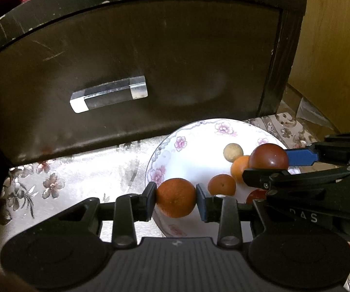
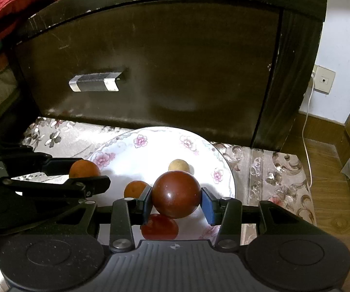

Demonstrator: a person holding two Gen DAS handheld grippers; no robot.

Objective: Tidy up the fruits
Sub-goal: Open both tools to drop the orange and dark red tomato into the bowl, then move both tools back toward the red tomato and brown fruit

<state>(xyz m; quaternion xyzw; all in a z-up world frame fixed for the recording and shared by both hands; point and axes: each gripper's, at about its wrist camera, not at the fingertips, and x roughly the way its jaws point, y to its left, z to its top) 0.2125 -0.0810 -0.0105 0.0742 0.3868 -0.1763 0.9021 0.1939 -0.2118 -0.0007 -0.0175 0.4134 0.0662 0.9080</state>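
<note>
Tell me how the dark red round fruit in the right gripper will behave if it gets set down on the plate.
The dark red fruit is nearly a sphere, so it would probably roll on the plate, perhaps toward the small orange. Its glossy skin looks slippery, and the right gripper pinches it only at two sides, so it could squirt out.

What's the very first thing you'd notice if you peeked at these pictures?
Two black claws each pinch a round fruit over a white flowered plate: the left claw grips an orange, and the right claw grips a shiny dark red fruit. More small fruits lie on the plate, including a pale round one near the back. Behind it all stands a big dark drawer front with a clear handle.
</note>
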